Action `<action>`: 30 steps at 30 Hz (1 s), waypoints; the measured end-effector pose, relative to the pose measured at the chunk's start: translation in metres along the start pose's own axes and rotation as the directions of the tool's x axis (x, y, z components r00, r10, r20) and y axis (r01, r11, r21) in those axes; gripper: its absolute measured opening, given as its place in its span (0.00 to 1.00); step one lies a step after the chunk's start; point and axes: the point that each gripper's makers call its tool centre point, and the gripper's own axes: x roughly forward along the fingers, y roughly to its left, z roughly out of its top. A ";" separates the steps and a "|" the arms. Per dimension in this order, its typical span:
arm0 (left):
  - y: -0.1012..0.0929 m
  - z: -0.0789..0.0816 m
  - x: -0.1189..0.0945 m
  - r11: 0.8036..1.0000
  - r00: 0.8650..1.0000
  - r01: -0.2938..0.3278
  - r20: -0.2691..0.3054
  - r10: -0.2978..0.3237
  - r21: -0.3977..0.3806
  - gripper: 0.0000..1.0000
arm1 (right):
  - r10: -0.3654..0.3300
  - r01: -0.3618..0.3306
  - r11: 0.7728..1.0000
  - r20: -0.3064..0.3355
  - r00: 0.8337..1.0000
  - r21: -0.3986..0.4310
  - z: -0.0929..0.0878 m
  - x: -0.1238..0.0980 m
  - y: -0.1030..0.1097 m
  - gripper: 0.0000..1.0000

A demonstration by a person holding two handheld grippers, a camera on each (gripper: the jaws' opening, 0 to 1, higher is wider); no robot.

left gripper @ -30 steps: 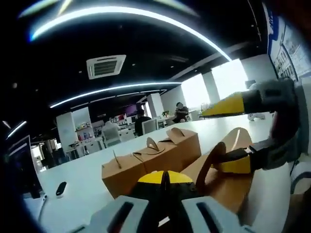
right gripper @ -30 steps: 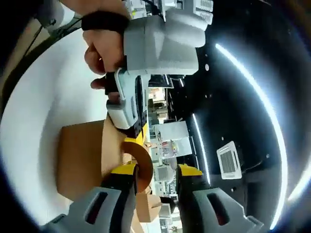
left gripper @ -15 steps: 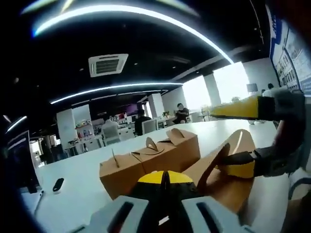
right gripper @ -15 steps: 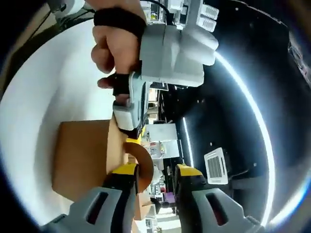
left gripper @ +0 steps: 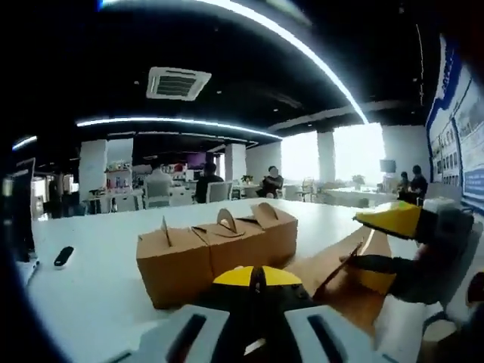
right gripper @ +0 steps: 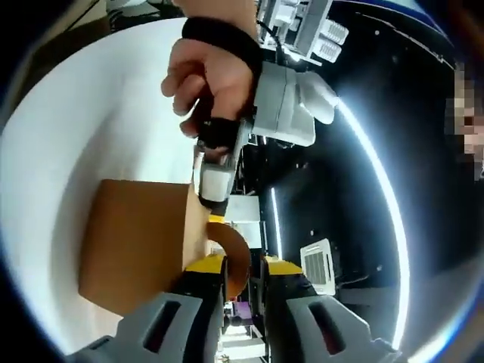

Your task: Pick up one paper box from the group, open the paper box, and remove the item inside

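In the left gripper view, the left gripper (left gripper: pixel 255 277) has its yellow-tipped jaws together; whether they pinch the brown paper box (left gripper: pixel 344 283) just beyond is hidden. The box lies on the white table (left gripper: pixel 91 291). The right gripper (right gripper: pixel 242 266) clamps the box's arched handle flap (right gripper: pixel 236 257). Behind the box, three more brown boxes (left gripper: pixel 219 246) stand in a row.

The print on the blue wall posters (left gripper: pixel 463 128) is too blurred to read.
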 end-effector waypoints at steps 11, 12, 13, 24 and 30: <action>0.009 0.001 -0.002 0.999 1.000 0.019 0.004 -0.019 -0.047 0.20 | -0.060 0.060 0.998 0.007 0.998 -0.033 0.002 -0.006 -0.005 0.14; 0.008 0.001 -0.002 0.999 1.000 0.019 0.008 -0.019 -0.043 0.20 | -0.062 0.063 0.997 0.008 0.998 -0.034 0.002 -0.006 -0.005 0.14; 0.008 0.001 -0.002 0.999 1.000 0.017 0.010 -0.017 -0.036 0.20 | -0.063 0.063 0.997 0.008 0.998 -0.035 0.002 -0.006 -0.005 0.14; 0.008 -0.002 -0.001 1.000 1.000 0.024 -0.013 -0.024 -0.001 0.20 | 0.004 -0.009 0.995 0.057 0.998 0.102 -0.004 0.001 -0.005 0.24; 0.006 -0.001 0.000 0.999 1.000 0.017 -0.024 -0.016 0.032 0.19 | 0.072 -0.083 0.987 0.083 0.994 0.134 -0.003 -0.001 -0.005 0.27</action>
